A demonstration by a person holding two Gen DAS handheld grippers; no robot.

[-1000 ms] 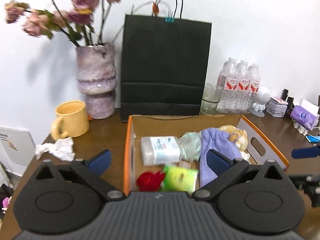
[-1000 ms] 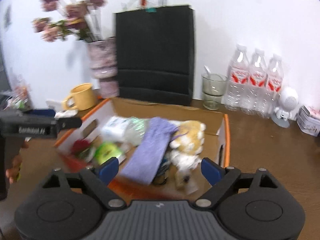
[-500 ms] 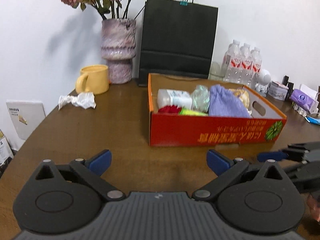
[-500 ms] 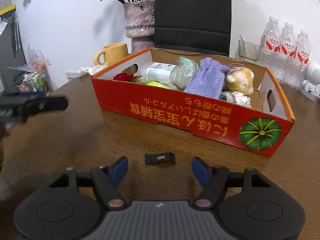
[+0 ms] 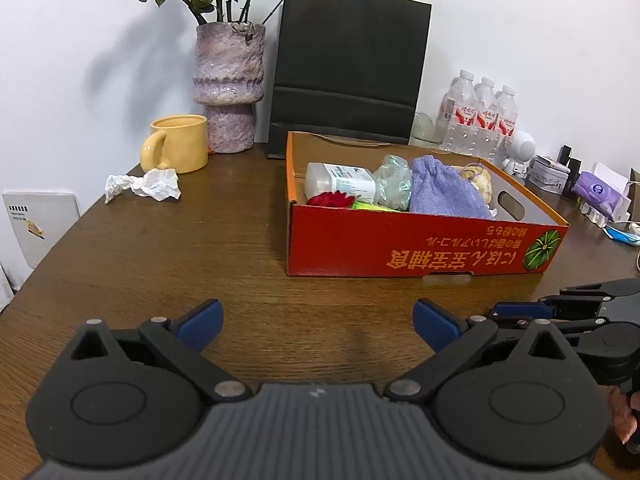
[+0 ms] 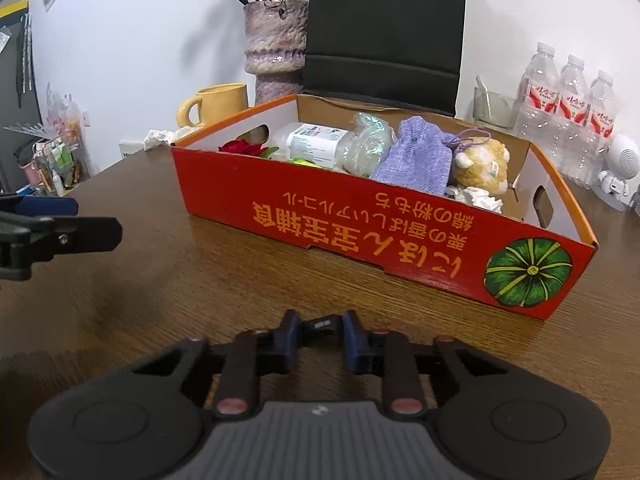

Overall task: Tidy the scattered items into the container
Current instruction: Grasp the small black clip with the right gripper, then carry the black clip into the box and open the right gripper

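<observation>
Right claw [image 6: 318, 330]: fingers are drawn close together on a small black clip [image 6: 323, 324], which is clenched between the blue pads just above the tabletop [image 6: 200, 272], near the front wall of the box. Whether the clip is lifted or touching the wood cannot be told.

Left claw [image 5: 316, 320]: released, blue fingertips spread wide, nothing between them. It is held over bare tabletop, well in front of the box. In the right wrist view it is seen at the left edge [image 6: 60, 232].

Red cardboard box [image 5: 424, 248]: standing on the tabletop, orange rim, printed text and a green pumpkin picture on the near wall. Contents noted:
- white plastic bottle [image 5: 340, 182] lying on its side at the far left;
- red rose [image 5: 330, 200] at the near left corner;
- a green-yellow item [image 5: 370, 207] beside the rose, mostly hidden by the wall;
- crinkled clear bag [image 5: 394, 186] in the middle;
- purple cloth pouch [image 5: 444, 194] right of the bag;
- tan plush toy [image 6: 482, 164] right of the pouch;
- crumpled white paper [image 6: 480, 199] near the toy.

Outside the box, on the far left: crumpled tissue [image 5: 144, 186], just in front of a yellow mug [image 5: 178, 144]. Behind these a purple vase [image 5: 229, 88] with dried flowers, and a black paper bag [image 5: 348, 68] behind the box. Water bottles [image 5: 480, 120] are seen far right.
</observation>
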